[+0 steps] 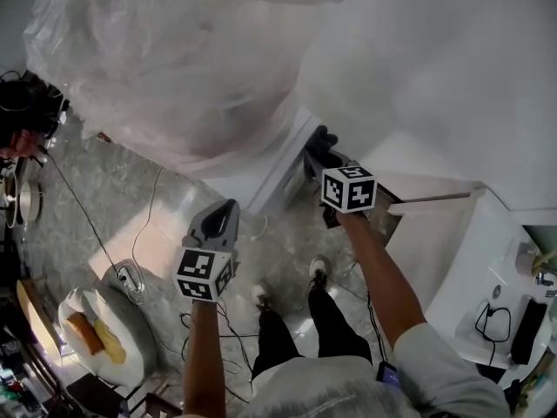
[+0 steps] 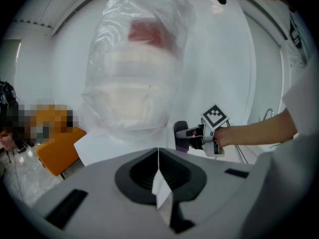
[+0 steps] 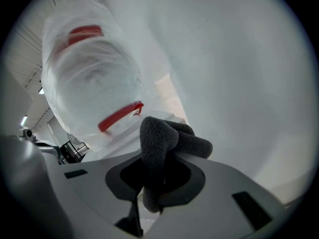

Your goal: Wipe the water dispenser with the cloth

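Observation:
The water dispenser's white body (image 1: 265, 171) stands under a big bottle wrapped in clear plastic (image 1: 174, 68). My right gripper (image 1: 320, 158) is shut on a dark grey cloth (image 1: 322, 140), which is held at the dispenser's right side near its top. In the right gripper view the cloth (image 3: 162, 141) bulges out of the gripper (image 3: 149, 185), with the wrapped bottle (image 3: 89, 83) just beyond. My left gripper (image 1: 229, 207) hangs shut and holds nothing, left of the dispenser above the floor. In its own view the left gripper (image 2: 158, 171) faces the dispenser (image 2: 124, 146) and the right gripper (image 2: 192, 133).
Cables (image 1: 144, 233) trail over the marble floor. A white cushion with yellow items (image 1: 96, 329) lies at lower left. A white counter (image 1: 487, 268) with a black device stands at right. An orange chair (image 2: 57, 151) stands left of the dispenser. A white wall (image 1: 435, 77) runs behind.

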The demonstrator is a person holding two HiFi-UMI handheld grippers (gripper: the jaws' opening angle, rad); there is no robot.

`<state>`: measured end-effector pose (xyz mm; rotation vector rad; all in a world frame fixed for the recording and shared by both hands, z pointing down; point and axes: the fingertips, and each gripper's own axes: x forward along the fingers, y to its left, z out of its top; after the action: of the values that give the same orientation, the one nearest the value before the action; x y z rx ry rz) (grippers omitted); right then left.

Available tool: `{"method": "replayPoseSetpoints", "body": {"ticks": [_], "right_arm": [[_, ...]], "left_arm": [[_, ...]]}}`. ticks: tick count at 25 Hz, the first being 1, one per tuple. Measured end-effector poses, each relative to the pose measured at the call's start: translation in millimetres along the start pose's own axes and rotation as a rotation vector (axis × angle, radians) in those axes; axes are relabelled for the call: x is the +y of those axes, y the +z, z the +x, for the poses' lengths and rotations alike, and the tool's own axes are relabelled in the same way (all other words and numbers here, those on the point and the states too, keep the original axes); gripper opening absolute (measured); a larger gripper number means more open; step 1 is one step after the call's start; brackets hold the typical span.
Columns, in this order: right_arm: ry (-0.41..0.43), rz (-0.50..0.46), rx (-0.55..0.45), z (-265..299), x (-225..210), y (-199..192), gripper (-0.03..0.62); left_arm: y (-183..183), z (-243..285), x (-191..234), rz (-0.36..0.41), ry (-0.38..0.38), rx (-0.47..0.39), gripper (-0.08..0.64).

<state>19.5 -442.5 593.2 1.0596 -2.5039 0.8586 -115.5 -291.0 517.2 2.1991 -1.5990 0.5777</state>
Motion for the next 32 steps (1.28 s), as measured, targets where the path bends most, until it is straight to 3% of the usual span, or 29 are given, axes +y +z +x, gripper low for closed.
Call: {"method": "replayPoseSetpoints", "body": {"ticks": [12,18,25,28,32], "right_arm": [[0.155,0.045,0.092,-19,87,-76,0.064],[0.207,0.021,0.107,-27,119,-93,0.064],[0.293,0.076,0.081,-39,154,-107,0.064],[0.271,0.098,0.054,-37,153,-112,0.064],[0.148,0.142,0.040,-27,131,-122,0.064]], "left_arm": [[-19,-20,-9,0.016,-0.028,0.013,0.018],[-26,-29,-10,0.010,-0.043,0.012,0.018],[-41,-39,-17,0.016,-0.069,0.028,0.018],[-48,-41,-17,0.019,-0.079,0.036,0.018],[-57,-42,-20,0.019,-0.100,0.051,0.018]]}}
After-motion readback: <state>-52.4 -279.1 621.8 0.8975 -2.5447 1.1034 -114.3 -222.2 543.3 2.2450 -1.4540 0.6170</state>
